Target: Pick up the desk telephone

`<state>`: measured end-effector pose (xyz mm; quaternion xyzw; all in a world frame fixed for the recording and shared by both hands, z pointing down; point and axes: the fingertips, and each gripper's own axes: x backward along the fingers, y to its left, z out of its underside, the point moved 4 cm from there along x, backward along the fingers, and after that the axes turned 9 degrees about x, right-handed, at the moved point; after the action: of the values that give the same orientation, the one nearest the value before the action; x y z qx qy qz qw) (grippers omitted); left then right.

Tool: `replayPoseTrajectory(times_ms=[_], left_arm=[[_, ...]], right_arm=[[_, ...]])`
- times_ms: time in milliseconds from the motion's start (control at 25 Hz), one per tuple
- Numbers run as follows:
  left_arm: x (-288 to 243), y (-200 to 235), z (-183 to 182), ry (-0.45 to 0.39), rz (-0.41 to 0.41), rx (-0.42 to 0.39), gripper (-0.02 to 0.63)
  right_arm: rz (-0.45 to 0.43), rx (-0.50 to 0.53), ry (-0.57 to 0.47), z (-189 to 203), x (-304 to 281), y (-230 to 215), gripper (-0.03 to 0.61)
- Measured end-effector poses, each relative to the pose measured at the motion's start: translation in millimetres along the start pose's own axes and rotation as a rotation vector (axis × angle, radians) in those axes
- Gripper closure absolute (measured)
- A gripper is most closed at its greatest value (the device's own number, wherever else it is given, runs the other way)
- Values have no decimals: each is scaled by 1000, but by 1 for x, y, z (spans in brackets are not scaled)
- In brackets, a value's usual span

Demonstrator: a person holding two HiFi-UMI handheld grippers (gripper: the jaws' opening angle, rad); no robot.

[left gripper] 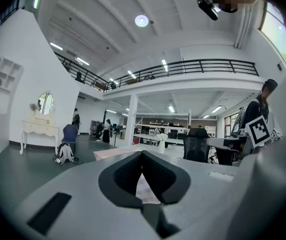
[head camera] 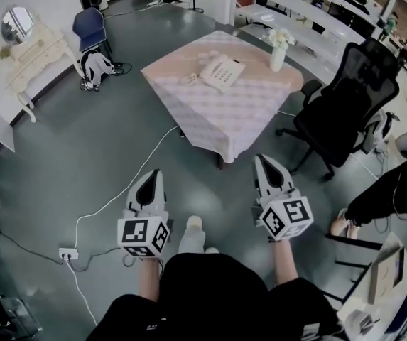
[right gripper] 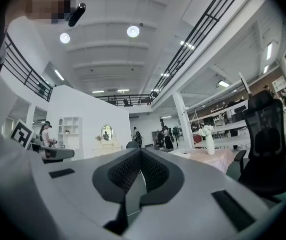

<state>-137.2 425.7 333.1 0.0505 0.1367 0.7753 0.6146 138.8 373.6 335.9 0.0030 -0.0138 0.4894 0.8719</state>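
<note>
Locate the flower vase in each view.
Head view: vase upper right, on the table.
Left gripper view: vase near centre, small.
Right gripper view: vase right of centre.
Shared landmark: black office chair, right of the vase in all three.

I stand in an open-plan office hall.
Long white desks [head camera: 299, 20], a black swivel chair [head camera: 352, 91] and a railed mezzanine [left gripper: 202, 66] surround me.

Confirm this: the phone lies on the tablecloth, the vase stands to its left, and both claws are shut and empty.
Wrong in one respect: the head view shows the vase to the right of the phone, not left. The phone does lie on the tablecloth, and the left claw and right claw are shut and empty.
</note>
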Motion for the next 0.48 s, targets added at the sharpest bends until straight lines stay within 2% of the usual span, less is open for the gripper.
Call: replayPoseTrajectory(times_ms=[280, 480], left_arm=[[-49, 28, 3, 22, 2, 28, 615], [-97, 54, -6, 35, 30, 19, 615]], right_arm=[[15, -11, 17, 14, -48, -16, 586], [47, -22, 18, 19, -97, -29, 586]])
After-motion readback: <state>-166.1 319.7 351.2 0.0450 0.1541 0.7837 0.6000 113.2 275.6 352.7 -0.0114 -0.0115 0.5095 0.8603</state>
